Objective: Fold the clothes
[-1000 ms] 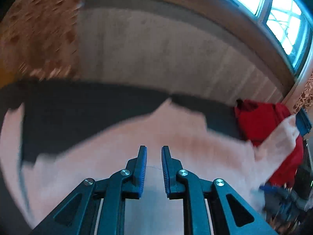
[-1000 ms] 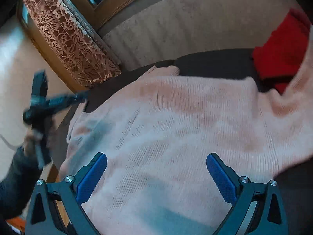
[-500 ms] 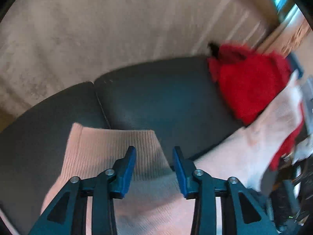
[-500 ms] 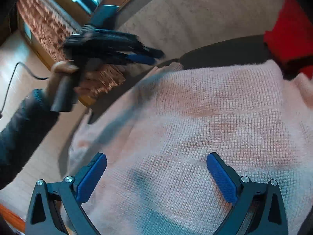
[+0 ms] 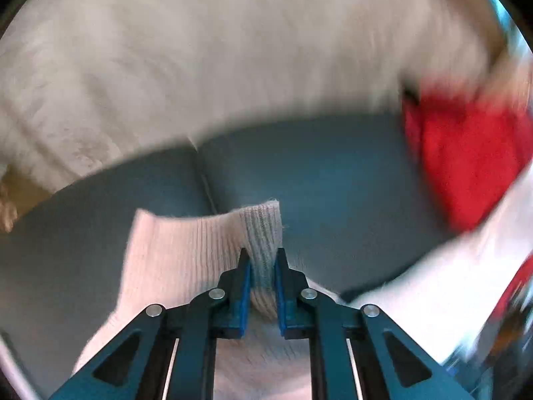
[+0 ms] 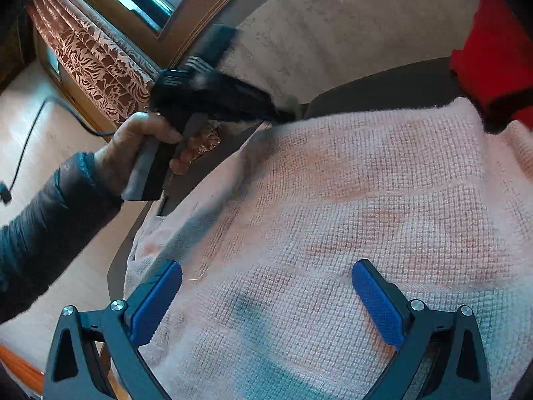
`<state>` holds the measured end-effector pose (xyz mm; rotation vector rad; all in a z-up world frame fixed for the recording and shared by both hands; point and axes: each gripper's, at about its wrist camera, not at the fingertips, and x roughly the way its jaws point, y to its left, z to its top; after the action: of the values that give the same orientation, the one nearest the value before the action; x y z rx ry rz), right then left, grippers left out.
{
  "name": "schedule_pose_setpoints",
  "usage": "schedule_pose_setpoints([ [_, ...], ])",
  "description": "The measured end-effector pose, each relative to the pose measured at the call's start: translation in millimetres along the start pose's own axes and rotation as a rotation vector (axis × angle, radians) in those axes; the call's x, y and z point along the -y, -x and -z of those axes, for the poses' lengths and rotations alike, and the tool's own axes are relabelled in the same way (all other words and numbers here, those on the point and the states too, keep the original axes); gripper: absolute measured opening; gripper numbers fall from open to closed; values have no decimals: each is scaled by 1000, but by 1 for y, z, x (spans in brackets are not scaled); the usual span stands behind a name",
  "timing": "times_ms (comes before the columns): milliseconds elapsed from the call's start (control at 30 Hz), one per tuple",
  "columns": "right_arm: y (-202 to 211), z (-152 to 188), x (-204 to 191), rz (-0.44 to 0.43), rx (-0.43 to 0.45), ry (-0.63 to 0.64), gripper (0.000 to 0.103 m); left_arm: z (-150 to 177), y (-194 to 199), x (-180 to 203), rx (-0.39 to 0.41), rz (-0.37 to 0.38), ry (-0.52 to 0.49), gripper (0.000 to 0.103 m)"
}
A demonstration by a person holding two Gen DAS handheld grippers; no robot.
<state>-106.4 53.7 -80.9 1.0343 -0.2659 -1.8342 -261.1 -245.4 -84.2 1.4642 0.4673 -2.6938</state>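
In the left wrist view, the left tongs (image 5: 262, 268), whose jaws had just been closing, were clamped on the ribbed hem of the pink sweater (image 5: 186, 256), spread on the dark sofa (image 5: 333, 183).

In the right wrist view, the right tongs (image 6: 266, 296) were held wide open above the sweater, gripping nothing. The knit was judged soft and light, best pinched at hems.

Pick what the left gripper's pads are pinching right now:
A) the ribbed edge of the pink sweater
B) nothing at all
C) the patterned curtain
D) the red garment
A: in the left wrist view the left gripper is shut on the ribbed edge of the pink sweater, its jaws having just closed.
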Motion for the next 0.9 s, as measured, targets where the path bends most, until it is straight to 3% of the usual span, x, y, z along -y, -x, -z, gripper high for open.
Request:
schedule_pose_setpoints([
  [100,-2,-1,-2,3,-1,6,103,-8,39,-31,184,148,136,11],
  [167,-7,-5,-3,-1,-2,11,103,-11,41,-35,211,156,141,15],
  [267,-21,-12,-8,21,-23,26,103,-10,-1,-16,6,-14,23,20],
  [333,-28,-15,-11,41,-36,42,103,-1,-15,-17,-72,-51,16,20],
  [400,-32,-16,-14,58,-46,61,103,13,0,-35,4,5,122,20],
  [467,-36,-17,-15,75,-57,84,103,39,31,-62,123,-11,221,21],
  [533,-41,-19,-17,106,-74,119,103,65,55,-82,185,-68,254,21],
  [667,-48,-21,-17,173,-104,175,103,117,74,-129,140,-227,314,21],
  [767,-66,-24,-32,278,-137,251,103,151,93,-157,206,-317,308,19],
  [800,-73,-25,-36,325,-151,285,103,158,98,-163,221,-373,298,19],
  [900,-97,-32,-44,447,-189,375,103,155,101,-185,242,-419,361,19],
])
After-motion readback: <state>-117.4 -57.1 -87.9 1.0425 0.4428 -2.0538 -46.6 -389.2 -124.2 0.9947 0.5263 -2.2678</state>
